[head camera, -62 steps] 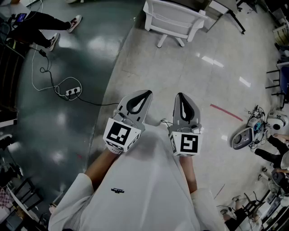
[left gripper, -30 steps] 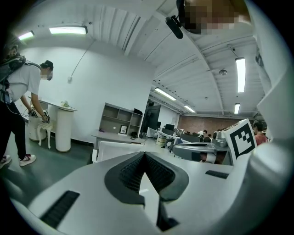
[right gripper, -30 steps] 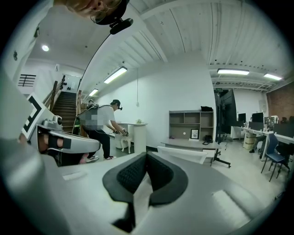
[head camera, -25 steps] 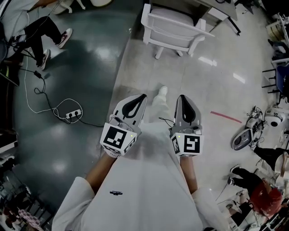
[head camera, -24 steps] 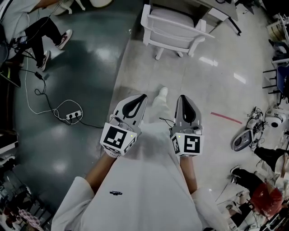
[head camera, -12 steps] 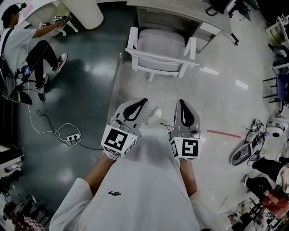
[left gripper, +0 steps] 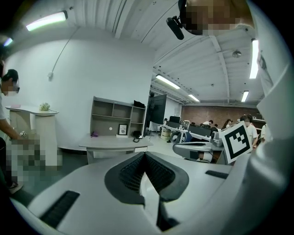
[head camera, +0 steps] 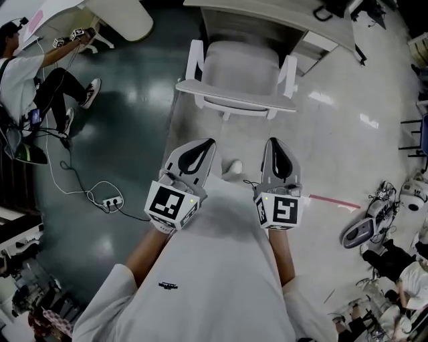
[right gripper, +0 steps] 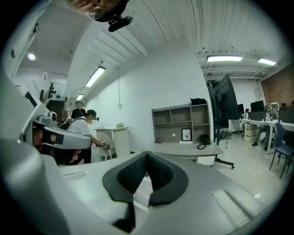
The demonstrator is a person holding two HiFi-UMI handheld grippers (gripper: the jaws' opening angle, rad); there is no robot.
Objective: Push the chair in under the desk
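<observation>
The chair sits closer than a moment ago, at 12 o'clock, just before the desk. Only the head view shows it; my left gripper and right gripper, jaws pressed together on nothing, see desk and shelf unit. A power strip lies at 9 o'clock, and a person stands at 10.

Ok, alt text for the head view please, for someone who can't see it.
Seen from steeply above, a white plastic armchair stands before a light grey desk, its backrest toward the person. The left gripper and right gripper, both shut and empty, are held side by side short of the chair, touching nothing.
</observation>
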